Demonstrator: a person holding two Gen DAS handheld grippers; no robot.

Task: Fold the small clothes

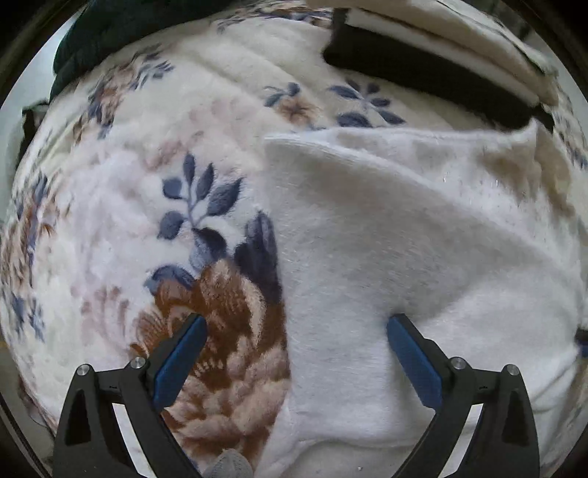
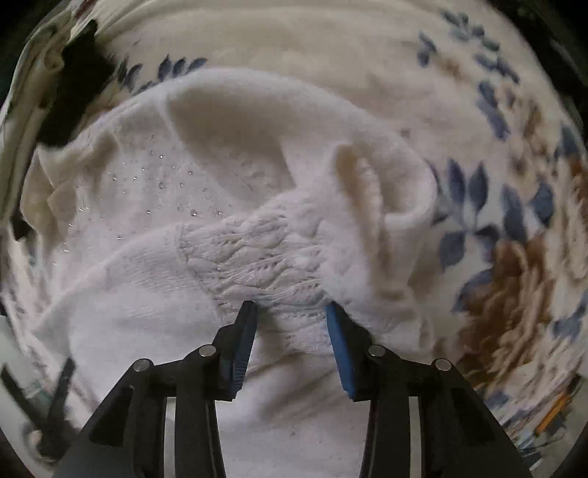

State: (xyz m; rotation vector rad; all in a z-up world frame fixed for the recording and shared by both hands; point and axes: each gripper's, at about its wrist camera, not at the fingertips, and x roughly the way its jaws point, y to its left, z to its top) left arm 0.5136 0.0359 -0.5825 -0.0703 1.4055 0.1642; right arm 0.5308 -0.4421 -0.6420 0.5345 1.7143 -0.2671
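Observation:
A white fluffy knit garment [image 1: 404, 239] lies spread on a floral fleece blanket [image 1: 128, 206]. My left gripper [image 1: 296, 323] is open, hovering low over the garment's left edge, one finger over the blanket and the other over the white fabric. In the right wrist view the same garment [image 2: 165, 220] is bunched, with a cable-knit cuffed part [image 2: 264, 257] and small sparkly beads. My right gripper [image 2: 290, 309] is partly open with the knit cuff between its blue pads [image 2: 340, 345]; both pads touch or nearly touch the fabric.
A black cloth strip [image 1: 422, 70] lies at the back beside cream folded fabric [image 1: 459, 33]. A dark green item [image 1: 128, 29] sits at the far left. The black cloth [image 2: 77, 84] also shows at the upper left in the right wrist view.

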